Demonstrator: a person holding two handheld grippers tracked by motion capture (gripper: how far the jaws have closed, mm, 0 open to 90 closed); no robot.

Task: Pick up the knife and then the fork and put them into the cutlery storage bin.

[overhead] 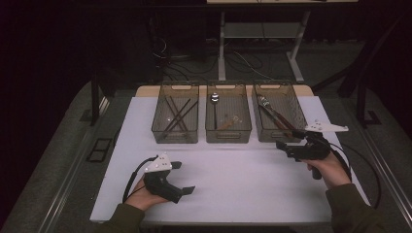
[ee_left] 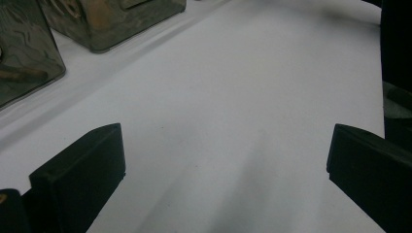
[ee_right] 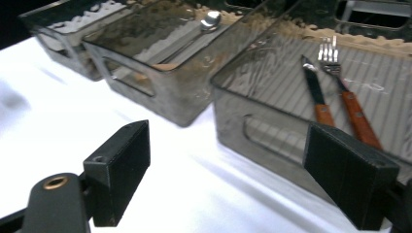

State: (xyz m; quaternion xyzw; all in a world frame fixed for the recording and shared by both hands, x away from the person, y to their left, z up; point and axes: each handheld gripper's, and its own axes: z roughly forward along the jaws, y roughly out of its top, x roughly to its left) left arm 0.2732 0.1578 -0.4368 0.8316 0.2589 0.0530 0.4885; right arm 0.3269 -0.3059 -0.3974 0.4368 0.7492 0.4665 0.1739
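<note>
Resting low in the lower left of the high view, the left gripper [overhead: 182,178] sits on the white table [overhead: 243,184] with its jaws spread wide and nothing between them; in the left gripper view the two black jaws stand at the bottom corners with bare white surface between. The right gripper [overhead: 287,141] is at centre right of the high view, held in the person's right hand [overhead: 329,167], its jaws wide apart and empty, pointing toward the near wall of the right bin [overhead: 272,137].

Three smoky translucent bins stand side by side across the upper middle of the high view. The left bin [overhead: 156,127] holds dark chopsticks [overhead: 177,115]. The middle bin [overhead: 228,136] holds a metal spoon [overhead: 214,99]. In the right gripper view the right bin [ee_right: 272,131] fills the upper right, just beyond the jaws, and inside it lie a fork [ee_right: 340,77] and a knife [ee_right: 315,90], both with reddish wooden handles, side by side and near each other; whether they touch cannot be told. The middle bin [ee_right: 145,82] lies in the upper centre there, the spoon's bowl [ee_right: 211,20] near its far end.
</note>
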